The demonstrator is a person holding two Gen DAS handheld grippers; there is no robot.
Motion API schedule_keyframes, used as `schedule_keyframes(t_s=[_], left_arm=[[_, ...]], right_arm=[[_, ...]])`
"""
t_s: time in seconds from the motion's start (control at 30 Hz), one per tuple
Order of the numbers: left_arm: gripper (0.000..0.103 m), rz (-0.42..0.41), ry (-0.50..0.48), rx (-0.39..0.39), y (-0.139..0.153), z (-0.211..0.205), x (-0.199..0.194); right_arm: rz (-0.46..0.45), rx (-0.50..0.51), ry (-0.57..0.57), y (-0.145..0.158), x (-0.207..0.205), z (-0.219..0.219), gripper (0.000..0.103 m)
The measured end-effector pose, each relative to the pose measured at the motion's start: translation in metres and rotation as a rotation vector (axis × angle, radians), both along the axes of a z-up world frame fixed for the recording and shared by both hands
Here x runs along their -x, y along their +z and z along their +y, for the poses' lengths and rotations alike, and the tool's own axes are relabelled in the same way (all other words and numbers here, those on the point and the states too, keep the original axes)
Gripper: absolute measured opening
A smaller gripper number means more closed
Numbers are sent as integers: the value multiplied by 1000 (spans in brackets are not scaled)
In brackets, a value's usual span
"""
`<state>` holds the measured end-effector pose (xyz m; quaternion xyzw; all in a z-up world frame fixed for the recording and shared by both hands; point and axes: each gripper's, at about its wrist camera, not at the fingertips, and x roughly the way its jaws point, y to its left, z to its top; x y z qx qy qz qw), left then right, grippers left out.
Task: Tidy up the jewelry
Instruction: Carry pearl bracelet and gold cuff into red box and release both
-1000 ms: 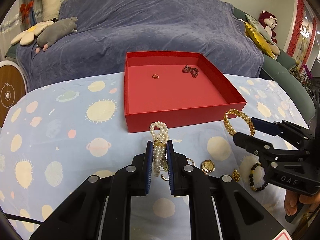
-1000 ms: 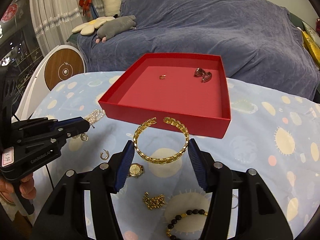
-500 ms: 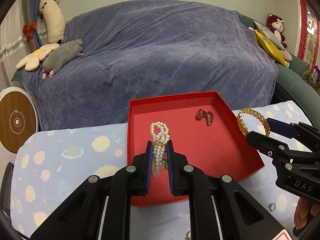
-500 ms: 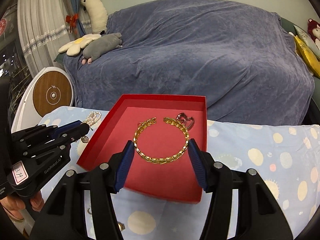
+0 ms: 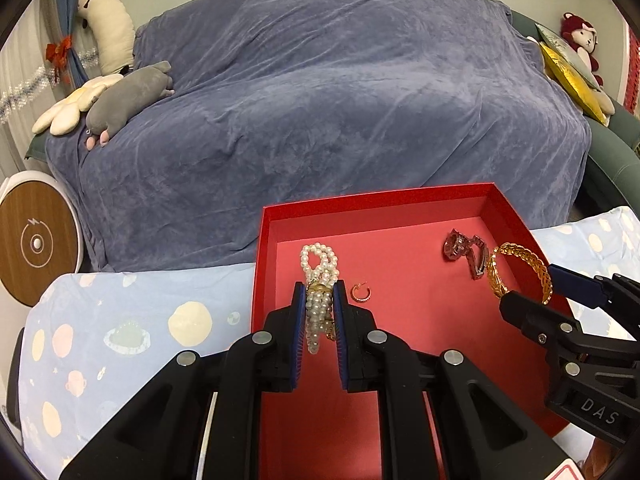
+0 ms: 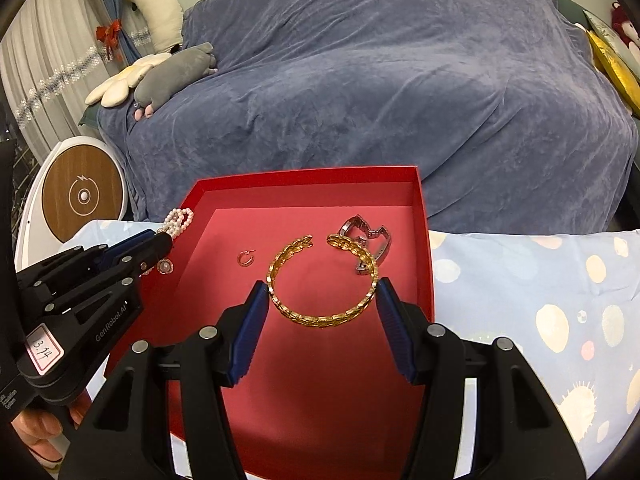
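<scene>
Above the red tray, both grippers are hovering side by side, each one carrying a piece of jewelry. The left gripper is standing with its jaws drawn together, clamping the pearl bracelet; the looped strands are sticking up past the blue pads, and a short length is hanging down between them. In the right wrist view, the same pearl loops are showing beyond the tip of the left gripper at the tray's left wall.

The right gripper is standing with its jaws partly apart, pressing on the two sides of the gold cuff bracelet. The cuff is lying roughly flat between the pads, with its open gap pointing away from the camera. In the left wrist view, the cuff is appearing over the tray's right part, held at the tip of the right gripper.

On the tray floor, a small gold hoop earring is lying left of centre, apart from both held pieces. A silver watch is lying toward the far right corner, partly hidden behind the cuff. The tray is sitting on a pale blue tablecloth printed with planets and suns. Behind the table, a sofa is sitting under a blue-grey cover.
</scene>
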<state>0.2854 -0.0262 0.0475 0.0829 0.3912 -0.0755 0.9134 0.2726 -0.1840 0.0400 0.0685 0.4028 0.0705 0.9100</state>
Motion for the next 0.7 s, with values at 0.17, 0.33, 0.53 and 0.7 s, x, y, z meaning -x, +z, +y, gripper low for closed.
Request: schedule_keyframes(t_s=[0.17, 0.33, 0.53, 0.7], left_arm=[[11, 17, 7, -3, -4, -3, -12], [11, 31, 7, 1, -8, -5, -17], [12, 43, -1, -1, -14, -10, -20], [21, 35, 16, -20, -19, -8, -18]], right_arm=[[32, 12, -10, -9, -10, 0, 54], [54, 17, -21, -15, -15, -6, 54], [64, 29, -14, -20, -16, -6, 54], [58, 25, -16, -24, -15, -6, 55]])
